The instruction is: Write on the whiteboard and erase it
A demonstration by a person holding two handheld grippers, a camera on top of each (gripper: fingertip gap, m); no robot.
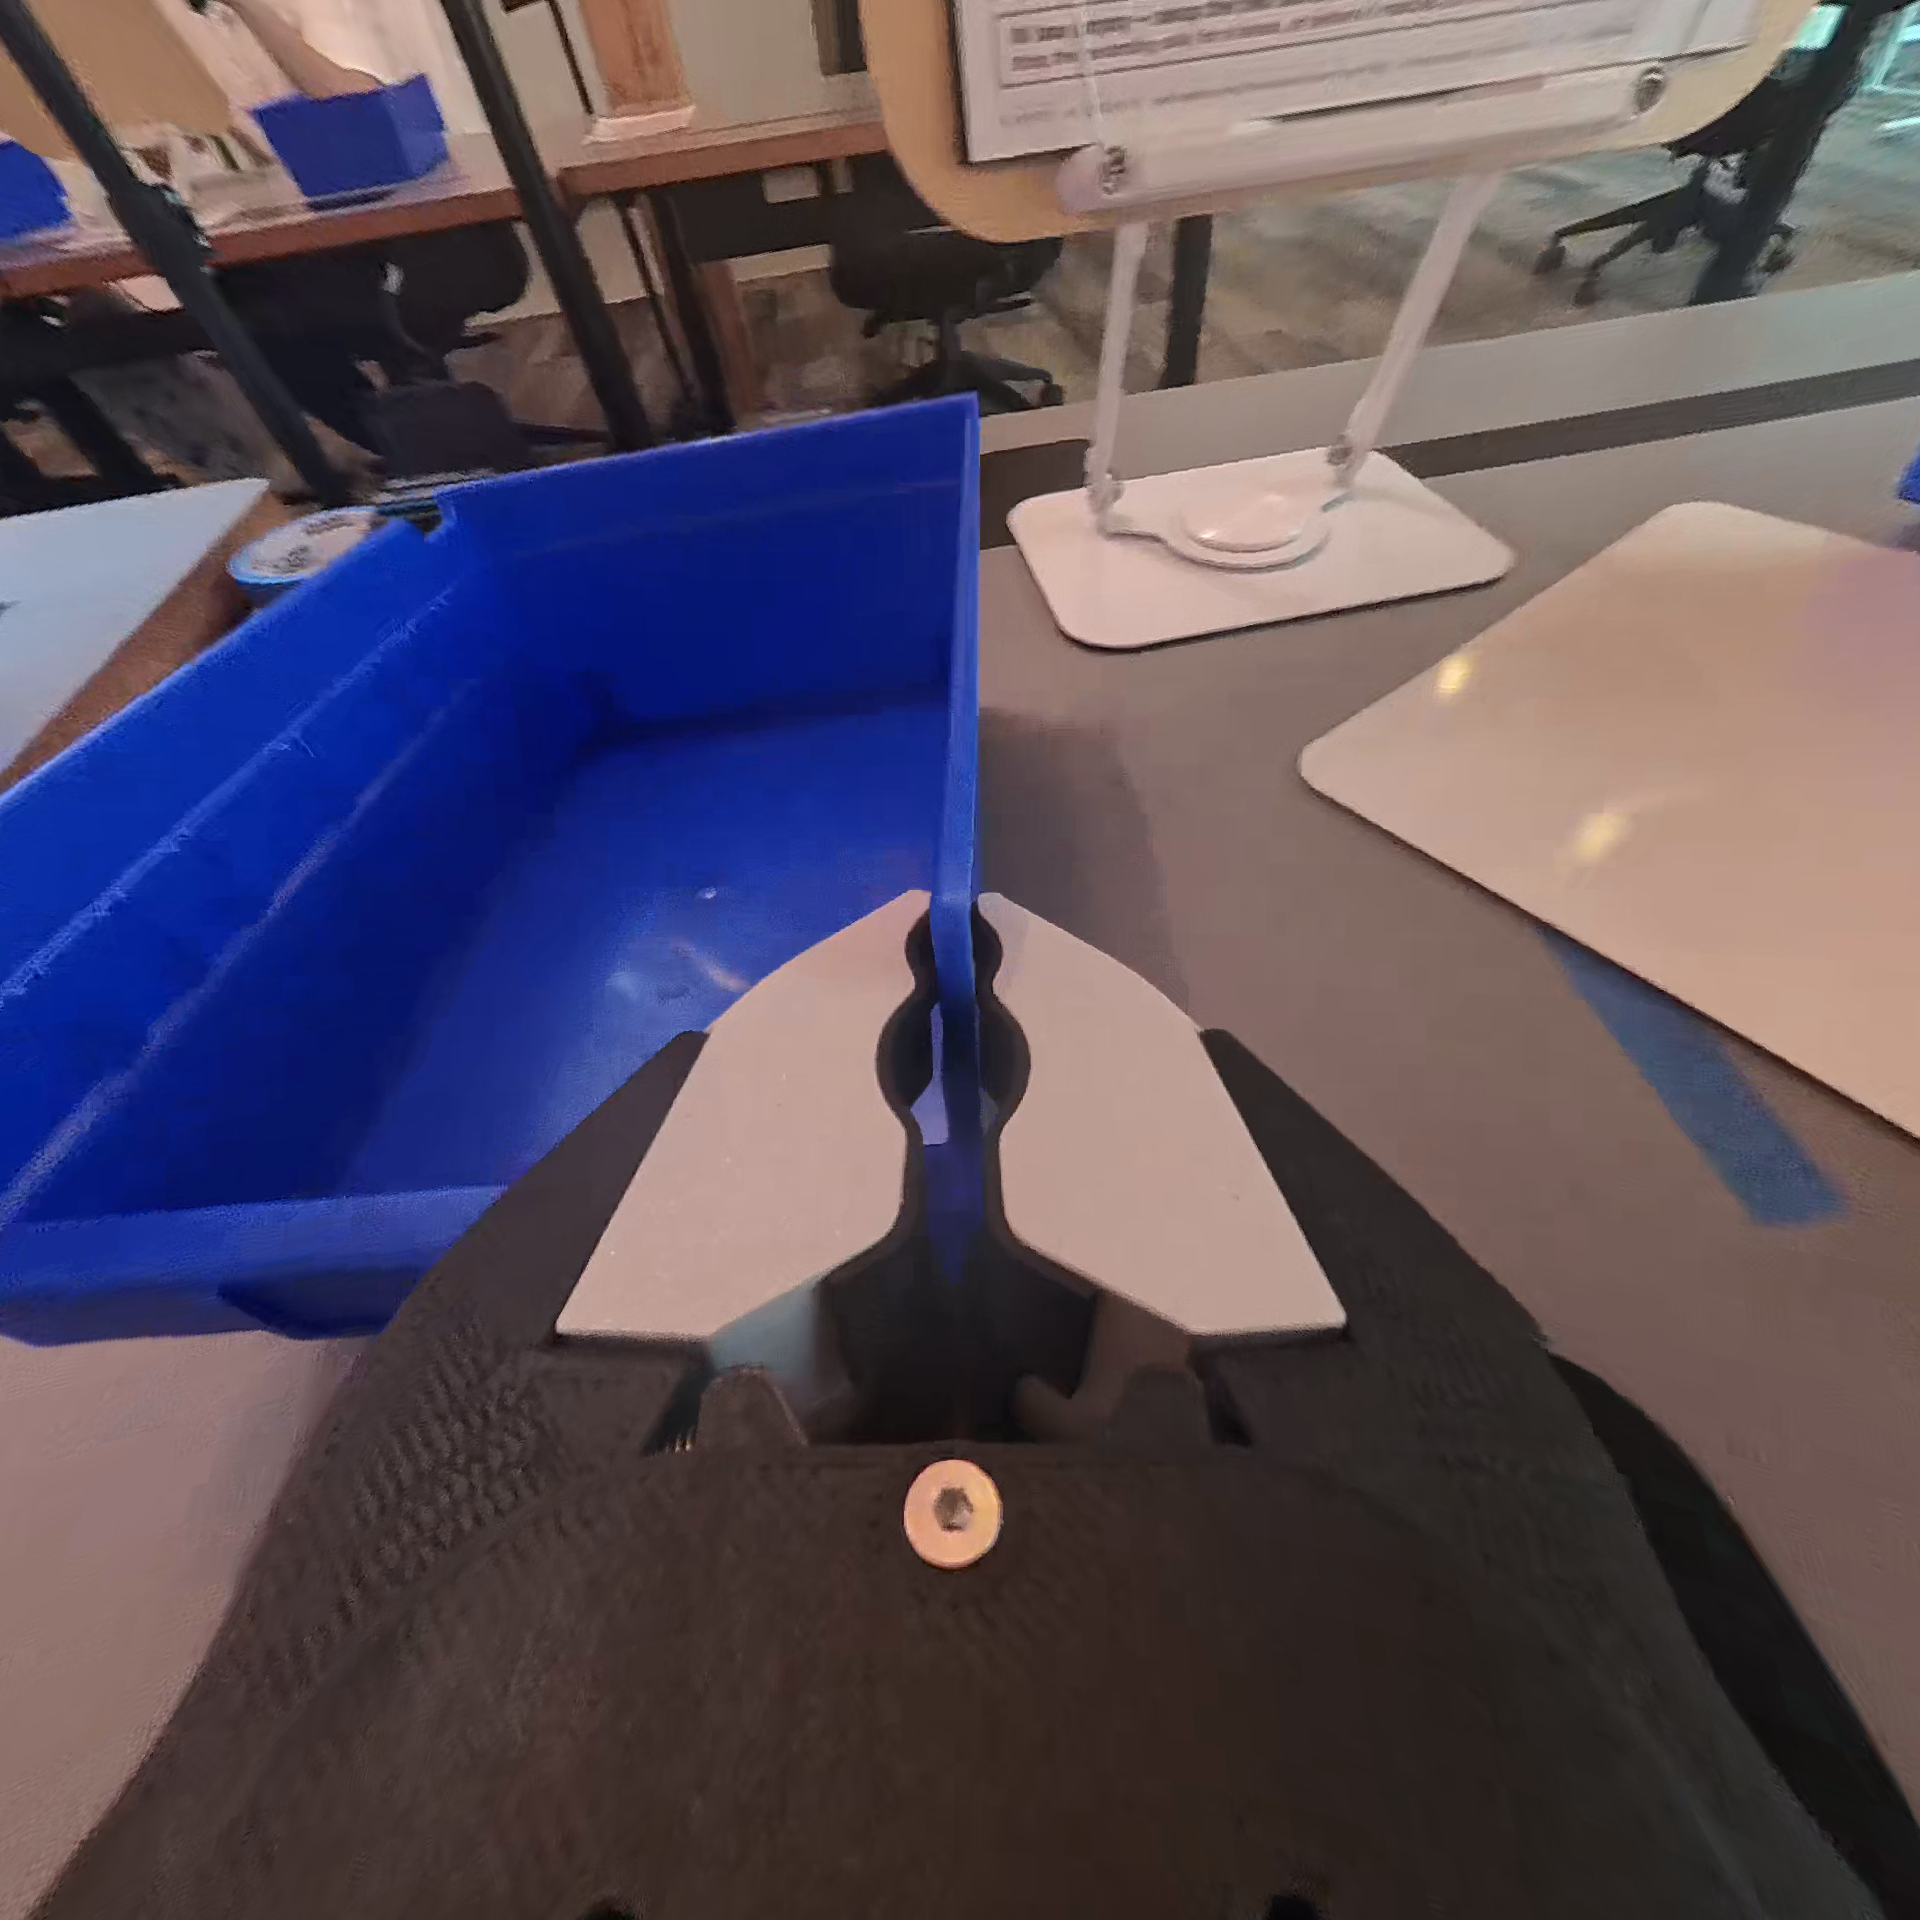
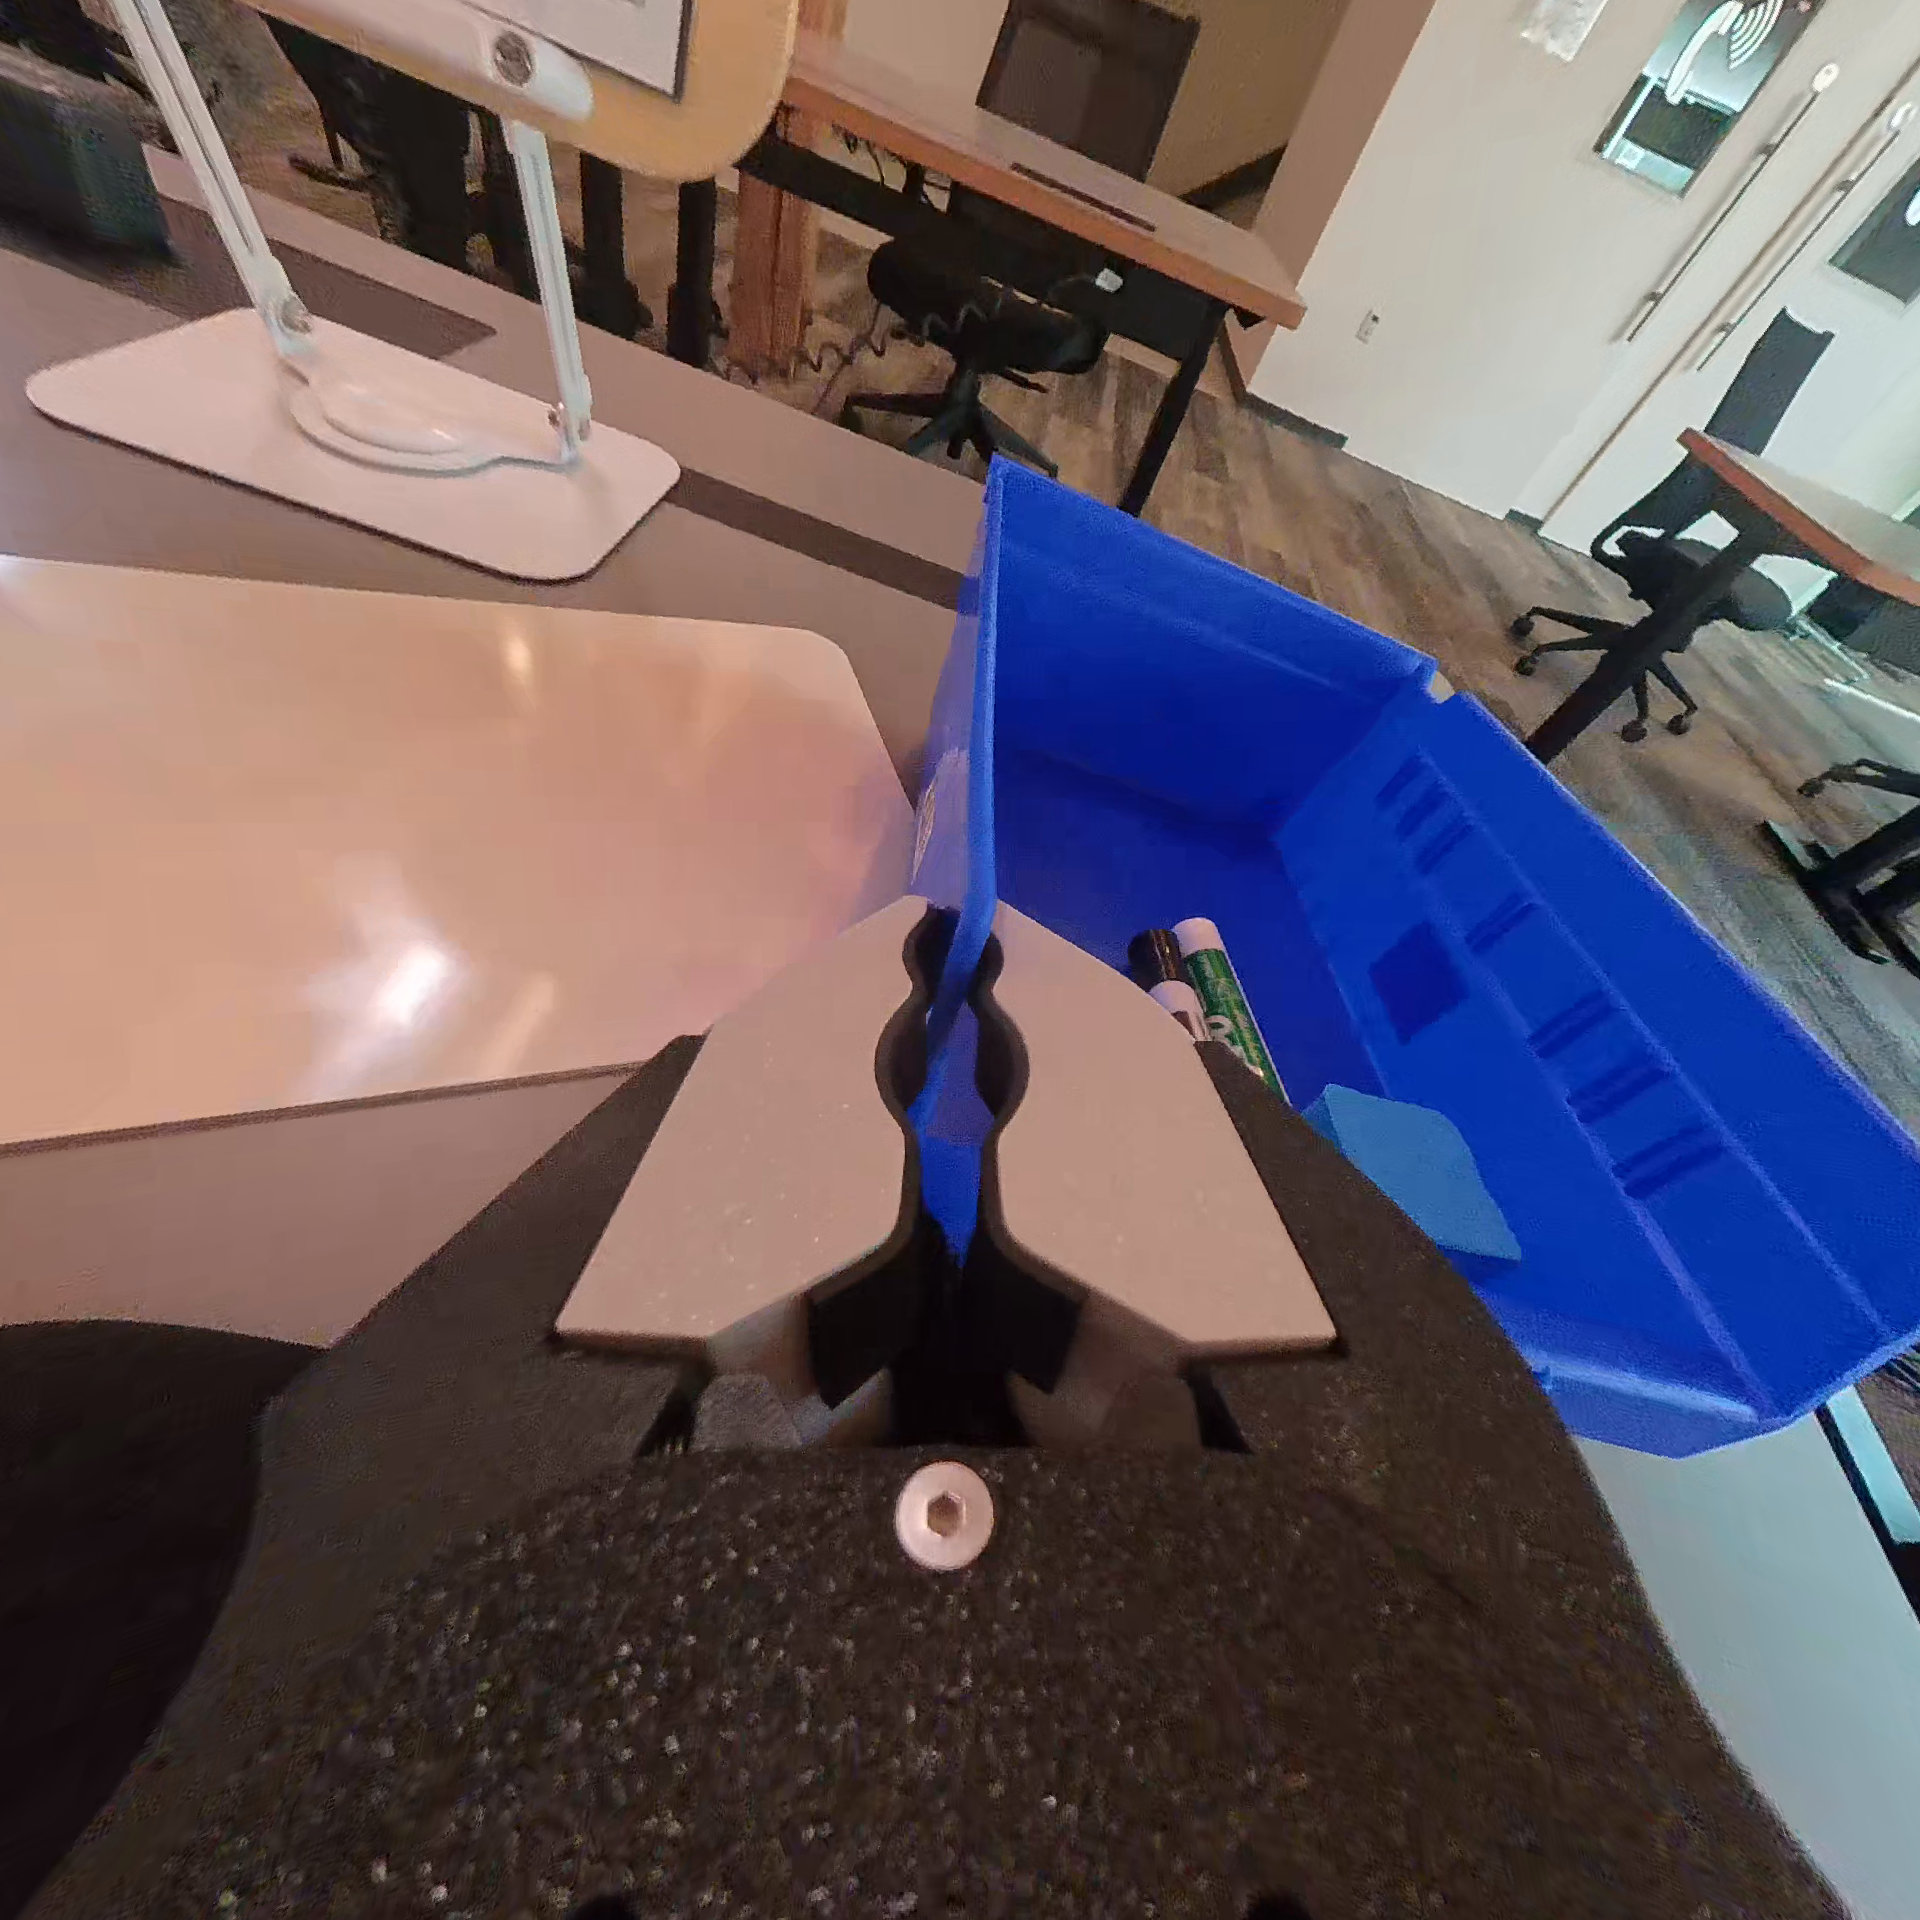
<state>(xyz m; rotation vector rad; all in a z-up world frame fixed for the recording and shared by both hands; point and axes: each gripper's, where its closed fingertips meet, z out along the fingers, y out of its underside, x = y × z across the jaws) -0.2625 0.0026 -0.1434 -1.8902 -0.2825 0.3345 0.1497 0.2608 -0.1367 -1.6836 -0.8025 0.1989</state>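
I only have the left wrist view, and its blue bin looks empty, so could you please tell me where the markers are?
Observer: In a second blue bin, seen from the right wrist view: a green marker lies beside a black marker.
Operator: Thank you. Is the right gripper free to fetch one?
Observer: No, the right gripper is shut on that bin's near wall.
Operator: Is an eraser there too?
Observer: A blue pad lies by the markers; I cannot tell whether it is the eraser.

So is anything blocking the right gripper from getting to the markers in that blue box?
Yes. The right gripper is shut on the side wall of the right blue bin; the markers lie inside, just past its right finger. That wall, which it must release, stands between them. Nothing covers the markers.
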